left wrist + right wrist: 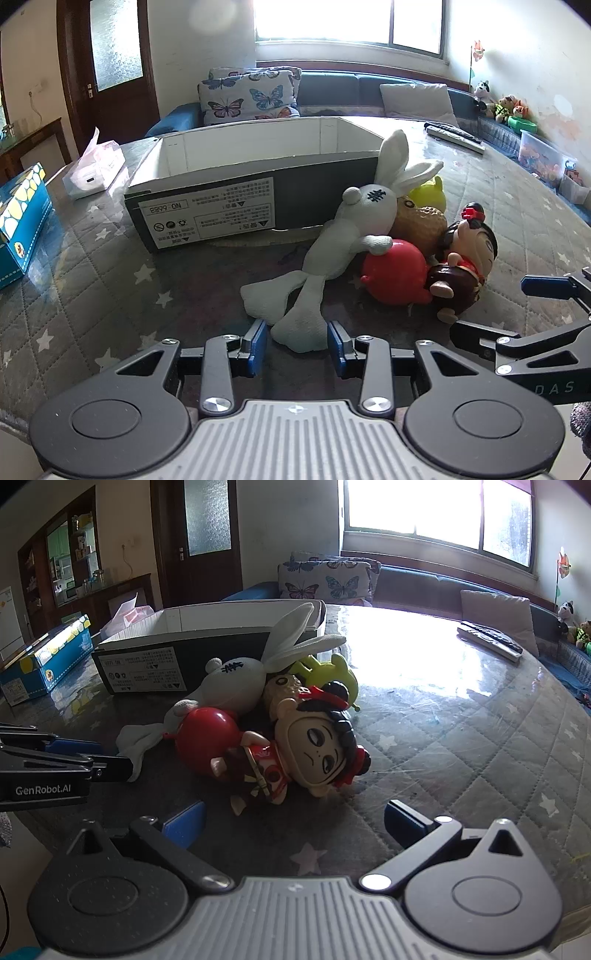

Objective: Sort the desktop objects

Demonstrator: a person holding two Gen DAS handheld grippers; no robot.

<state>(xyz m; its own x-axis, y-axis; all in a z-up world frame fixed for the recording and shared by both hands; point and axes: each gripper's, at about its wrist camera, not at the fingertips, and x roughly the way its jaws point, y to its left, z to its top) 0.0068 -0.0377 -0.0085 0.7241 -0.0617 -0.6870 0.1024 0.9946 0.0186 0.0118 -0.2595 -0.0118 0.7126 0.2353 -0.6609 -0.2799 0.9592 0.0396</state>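
Two claws are seen low over a table (92, 258) covered with a grey quilted cloth printed with white stars under a glossy clear sheet. The left claw (296, 345) is partly spread, and one flat fabric foot of the pale plush rabbit (354, 229) lies between its blue pads (258, 341); whether the pads touch the foot cannot be told. The right claw (293, 821) is spread wide and nothing is held in it; the chibi figurine (314, 753) lies on its side just ahead of the blue fingertips (186, 821), apart from them.

A heap of toys is formed beside the open cardboard box (236, 192). The rabbit is soft and knitted, with long white ears and a dark stitched mark on its head, which rests against the box's dark printed side. A glossy, rounded red toy (393, 275) is pressed between the rabbit's arm and the hard plastic figurine, which is shown with black hair and a red-and-brown costume. Behind them, a bumpy tan toy (419, 223) and a smooth yellow-green toy (430, 192) are wedged together. A blue tissue box (22, 221) is set at the table's left edge.
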